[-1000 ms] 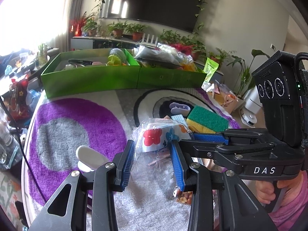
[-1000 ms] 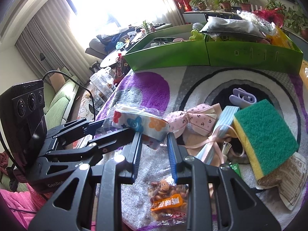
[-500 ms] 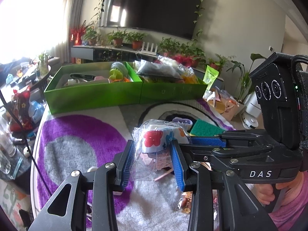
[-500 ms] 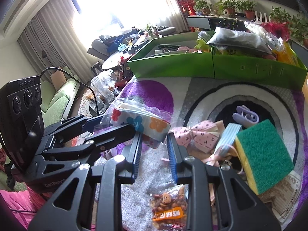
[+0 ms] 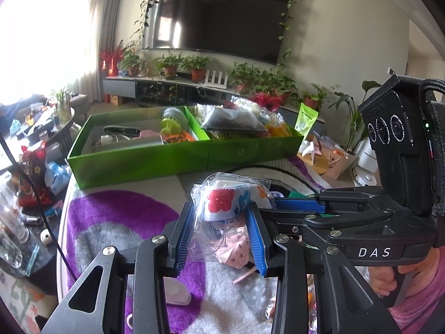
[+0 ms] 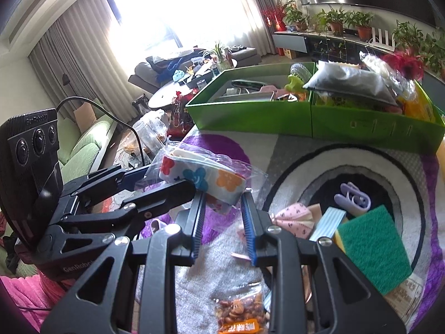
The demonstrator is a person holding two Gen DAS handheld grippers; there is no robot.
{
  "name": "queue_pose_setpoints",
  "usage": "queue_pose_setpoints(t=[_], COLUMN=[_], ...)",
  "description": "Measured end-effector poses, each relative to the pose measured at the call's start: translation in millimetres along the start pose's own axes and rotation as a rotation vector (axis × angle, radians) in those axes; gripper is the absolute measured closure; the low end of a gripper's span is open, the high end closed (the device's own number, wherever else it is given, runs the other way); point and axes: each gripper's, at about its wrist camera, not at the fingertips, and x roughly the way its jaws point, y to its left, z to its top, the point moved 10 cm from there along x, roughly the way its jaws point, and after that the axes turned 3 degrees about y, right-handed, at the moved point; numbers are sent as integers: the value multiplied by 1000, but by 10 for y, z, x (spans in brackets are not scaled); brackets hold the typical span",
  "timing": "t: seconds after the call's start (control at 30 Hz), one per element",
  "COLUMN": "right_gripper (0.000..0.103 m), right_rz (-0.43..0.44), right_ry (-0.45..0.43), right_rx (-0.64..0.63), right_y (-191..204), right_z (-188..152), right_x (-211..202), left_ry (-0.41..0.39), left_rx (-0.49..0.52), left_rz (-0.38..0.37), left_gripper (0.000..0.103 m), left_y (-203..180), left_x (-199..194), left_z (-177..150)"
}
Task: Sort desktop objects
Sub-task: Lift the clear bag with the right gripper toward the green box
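The left hand-held gripper (image 5: 221,232) is gripping one clear bag of flowered ribbon (image 5: 228,200) and has been lifting it higher off the desk (image 5: 116,208); the right hand-held gripper (image 6: 222,220), fingers narrowly apart, is touching the bag's underside. Ahead are sitting two green boxes (image 5: 139,158), and beside the right one's fingers one green sponge (image 6: 372,247).

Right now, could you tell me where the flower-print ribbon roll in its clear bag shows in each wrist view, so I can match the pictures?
Left wrist view: the flower-print ribbon roll sits centre frame, above the left gripper, whose blue pads pinch its bag.
Right wrist view: it sits left of centre, just above the right gripper.
Shared landmark: the green box behind it.
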Motion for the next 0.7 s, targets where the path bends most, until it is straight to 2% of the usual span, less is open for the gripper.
queue_pose_setpoints(t=[0.7], right_gripper=[76], right_rz=[26], right_ry=[-27], right_rx=[-2], right_y=[-71], right_z=[480], right_x=[152], left_ry=[-10], left_rx=[16], left_rz=[27], left_gripper=[65], left_y=[236], left_x=[170], left_z=[385])
